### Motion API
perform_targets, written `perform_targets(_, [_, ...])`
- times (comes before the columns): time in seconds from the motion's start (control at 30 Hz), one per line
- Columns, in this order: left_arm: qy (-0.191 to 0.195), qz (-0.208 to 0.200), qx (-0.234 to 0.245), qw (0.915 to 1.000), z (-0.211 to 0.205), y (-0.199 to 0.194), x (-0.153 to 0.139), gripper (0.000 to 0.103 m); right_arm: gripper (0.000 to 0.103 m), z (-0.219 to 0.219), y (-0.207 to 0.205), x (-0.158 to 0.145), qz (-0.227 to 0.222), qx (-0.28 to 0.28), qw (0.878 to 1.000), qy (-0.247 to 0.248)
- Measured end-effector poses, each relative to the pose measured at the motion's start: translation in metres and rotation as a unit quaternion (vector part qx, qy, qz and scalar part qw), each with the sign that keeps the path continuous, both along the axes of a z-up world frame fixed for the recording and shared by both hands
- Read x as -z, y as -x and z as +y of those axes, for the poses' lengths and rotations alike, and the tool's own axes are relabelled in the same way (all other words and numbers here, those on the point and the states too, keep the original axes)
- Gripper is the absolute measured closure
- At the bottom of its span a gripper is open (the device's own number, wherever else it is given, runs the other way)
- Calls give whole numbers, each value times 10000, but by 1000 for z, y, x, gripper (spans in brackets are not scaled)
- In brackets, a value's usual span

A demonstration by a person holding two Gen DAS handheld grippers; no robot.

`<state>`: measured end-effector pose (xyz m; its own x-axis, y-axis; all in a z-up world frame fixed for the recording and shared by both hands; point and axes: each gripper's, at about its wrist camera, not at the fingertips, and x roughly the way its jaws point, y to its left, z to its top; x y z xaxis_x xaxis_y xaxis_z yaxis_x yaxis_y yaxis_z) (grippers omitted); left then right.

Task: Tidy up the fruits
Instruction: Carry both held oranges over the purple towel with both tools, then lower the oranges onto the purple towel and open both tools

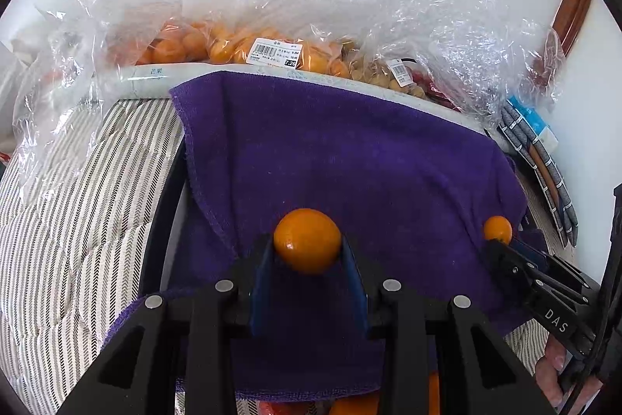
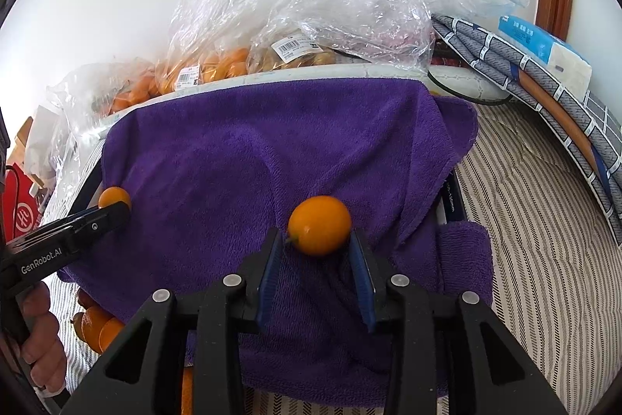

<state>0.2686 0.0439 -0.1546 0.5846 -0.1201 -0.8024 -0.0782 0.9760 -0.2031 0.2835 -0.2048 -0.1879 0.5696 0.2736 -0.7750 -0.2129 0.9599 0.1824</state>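
Surface: purple towel fills both views.
Left gripper: clamps a kumquat.
Right gripper: pads touching another kumquat.
Right view only: red box, left edge.

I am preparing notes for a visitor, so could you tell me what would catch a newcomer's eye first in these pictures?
Two small orange citrus fruits stand out against the purple towel: the left gripper holds one, the right gripper the other, both above the towel's near half. Behind the towel, against the white wall, crinkled clear plastic bags hold more orange fruit, with barcode price labels.
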Motion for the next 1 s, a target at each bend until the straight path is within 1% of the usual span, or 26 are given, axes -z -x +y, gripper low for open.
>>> perform_targets(0.1, [-17, -12, -4, 10000, 0, 1, -1, 69, 59, 0, 1, 0, 0, -7, 10000, -13])
perform_targets(0.23, [-17, -48, -22, 10000, 1, 1, -3, 69, 55, 1, 3, -2, -2, -15, 10000, -48])
perform_targets(0.27, [-20, -75, -24, 10000, 1, 2, -4, 68, 54, 1, 3, -2, -10, -16, 10000, -59])
perform_targets(0.33, [-22, -139, -31, 9999, 2, 3, -7, 63, 48, 2, 5, -4, -47, -12, 10000, -82])
perform_targets(0.43, [-24, -215, -36, 9998, 3, 5, -11, 60, 43, 2, 9, -8, -126, -9, 9998, -137])
perform_targets(0.63, [-80, -359, -70, 9993, 3, 9, -18, 57, 37, 0, 17, -20, -409, 86, 9990, -164])
perform_targets(0.73, [-100, -443, -104, 9989, 2, 12, -23, 57, 37, -1, 22, -29, -491, 211, 9986, -8])
perform_targets(0.9, [-108, -689, -56, 9975, 0, 23, -38, 57, 37, -6, 39, -47, -620, 277, 9977, -2])
perform_targets(1.0, [-194, -844, -13, 9962, -3, 32, -47, 57, 37, -9, 53, -57, -715, 397, 9966, 120])
